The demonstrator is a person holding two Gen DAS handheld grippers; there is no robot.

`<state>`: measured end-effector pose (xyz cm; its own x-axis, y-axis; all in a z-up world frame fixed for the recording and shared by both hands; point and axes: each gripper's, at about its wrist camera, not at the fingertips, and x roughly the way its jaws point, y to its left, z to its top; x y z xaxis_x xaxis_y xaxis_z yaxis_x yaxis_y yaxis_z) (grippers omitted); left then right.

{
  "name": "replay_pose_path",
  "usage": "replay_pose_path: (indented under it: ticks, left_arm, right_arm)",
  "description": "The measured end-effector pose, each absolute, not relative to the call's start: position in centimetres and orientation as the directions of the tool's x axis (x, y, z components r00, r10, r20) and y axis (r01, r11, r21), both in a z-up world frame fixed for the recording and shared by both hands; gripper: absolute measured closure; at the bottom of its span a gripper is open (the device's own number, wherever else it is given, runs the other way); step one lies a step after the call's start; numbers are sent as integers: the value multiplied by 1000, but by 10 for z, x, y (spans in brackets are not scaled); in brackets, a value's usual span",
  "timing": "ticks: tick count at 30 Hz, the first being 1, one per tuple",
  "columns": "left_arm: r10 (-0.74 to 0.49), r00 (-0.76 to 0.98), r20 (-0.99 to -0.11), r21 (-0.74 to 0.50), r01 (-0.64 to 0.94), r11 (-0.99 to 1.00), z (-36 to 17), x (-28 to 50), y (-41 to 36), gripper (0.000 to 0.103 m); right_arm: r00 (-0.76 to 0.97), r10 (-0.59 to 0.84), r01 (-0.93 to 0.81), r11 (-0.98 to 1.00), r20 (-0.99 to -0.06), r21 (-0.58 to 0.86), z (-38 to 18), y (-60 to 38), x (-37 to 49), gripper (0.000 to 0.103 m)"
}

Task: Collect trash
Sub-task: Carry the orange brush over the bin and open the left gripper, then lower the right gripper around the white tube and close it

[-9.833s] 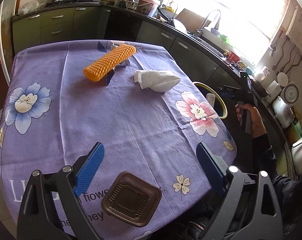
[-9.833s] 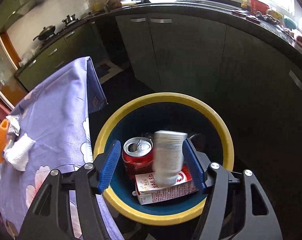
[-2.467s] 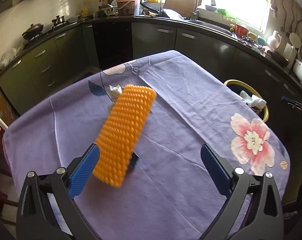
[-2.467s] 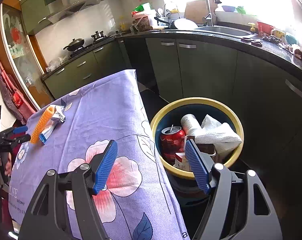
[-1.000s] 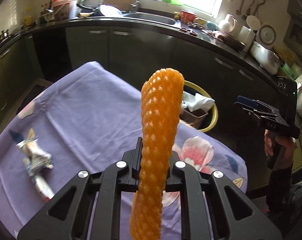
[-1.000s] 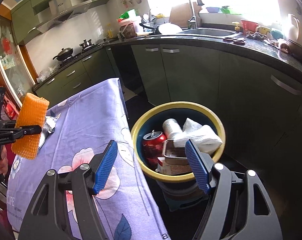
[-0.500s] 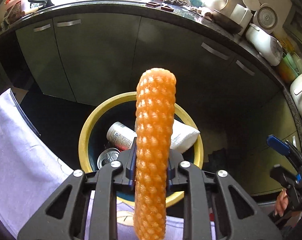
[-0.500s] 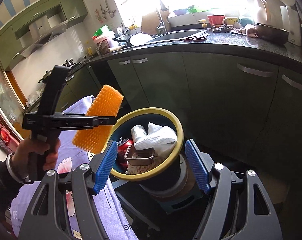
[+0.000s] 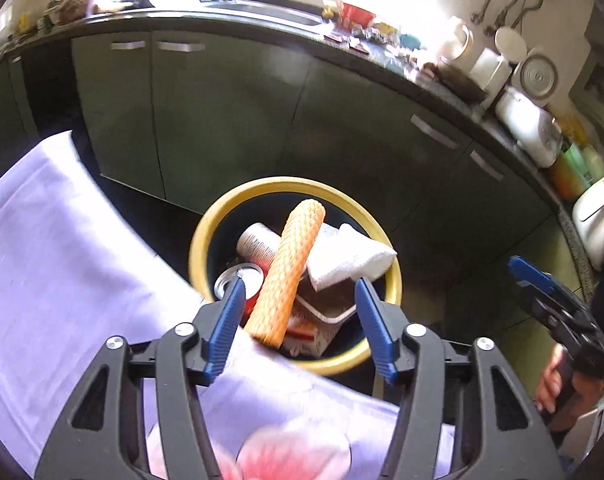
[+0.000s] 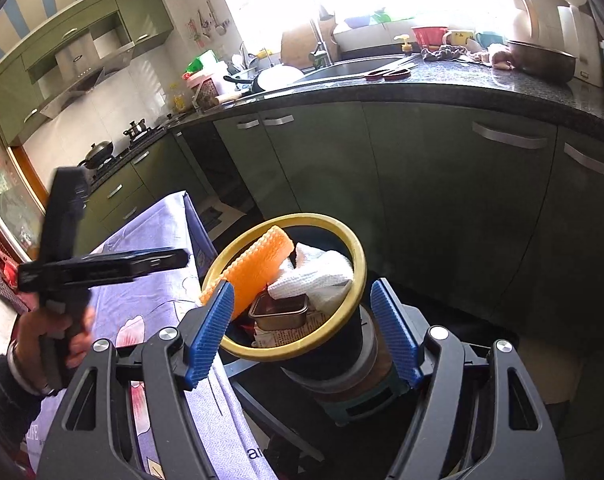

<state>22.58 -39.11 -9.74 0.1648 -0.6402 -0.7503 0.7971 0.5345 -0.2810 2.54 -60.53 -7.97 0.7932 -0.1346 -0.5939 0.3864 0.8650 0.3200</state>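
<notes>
Released: orange foam net drops out of opening jaws and into the bin!

Low in the left wrist view, the left hand-held gripper (image 9: 297, 316) is spreading, the orange foam net (image 9: 287, 276) loose between its pads, leaning on the yellow-rimmed bin (image 9: 261, 184) at centre, atop can, tray and tissue. Right hand-held gripper (image 10: 302, 332) hangs agape, empty. Whether trash remains on the purple-clothed counter (image 9: 53, 240) is out of sight.

Table (image 10: 157, 264), draped in a purple floral cloth (image 9: 53, 248), occupies the 9 o'clock side of both views. No loose item shows on the visible cloth. Yellow-rimmed bin (image 10: 348, 258) stands on a stand on the dark floor (image 10: 522, 364), just beside the table's edge, at 3 o'clock from it.
</notes>
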Motion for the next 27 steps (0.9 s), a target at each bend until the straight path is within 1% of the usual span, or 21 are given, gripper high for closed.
replay_pose_path:
  ticks: [3,5,6,7,11,13,16,21,25,27]
  left_arm:
    - [-672,237,-701,-273,782,560,-85,212,-340,44]
    - [-679,302,-669,-251,768,589,-79,203,-302,39]
    - [-677,333,-656,-239,760,605,-77,199,-283,34]
    - [-672,366,-644,-226,748,624,-76,194,-263,29]
    - [-634,462,-620,-189,697,692,-78,180,-191,26]
    - [-607,502,-615,-163,673,722,-81,176,-161,21]
    - [-573,537,-619,-144,640,755,-91,176,-121,19]
    - [-548,540,-638,-179,589,788,-109,183,-69,19]
    - [-533,534,-656,-201,558,805,-120,191,-51,19]
    - [-540,520,-662,-214,559,801,-123,193,-50,18]
  right_arm:
    - [790,-120,367,878,-601,307,-78,-595,33,33]
    - [789,-106,347,890,-605,296,-75,-586,39,33]
    - [789,-98,334,897,-607,290,-74,-580,43,33]
    - [789,-88,321,903,-609,286,-73,-575,47,33]
    - [779,-15,242,929,-626,279,-70,-547,73,33]
    - [766,34,185,945,-641,271,-68,-527,92,33]
    - [742,113,87,961,-661,262,-66,-491,120,33]
    - [678,278,-96,951,-680,293,-58,-428,181,33]
    - [590,389,-219,921,-707,323,-57,-366,228,33]
    - [541,423,-262,906,-727,331,-62,-334,245,33]
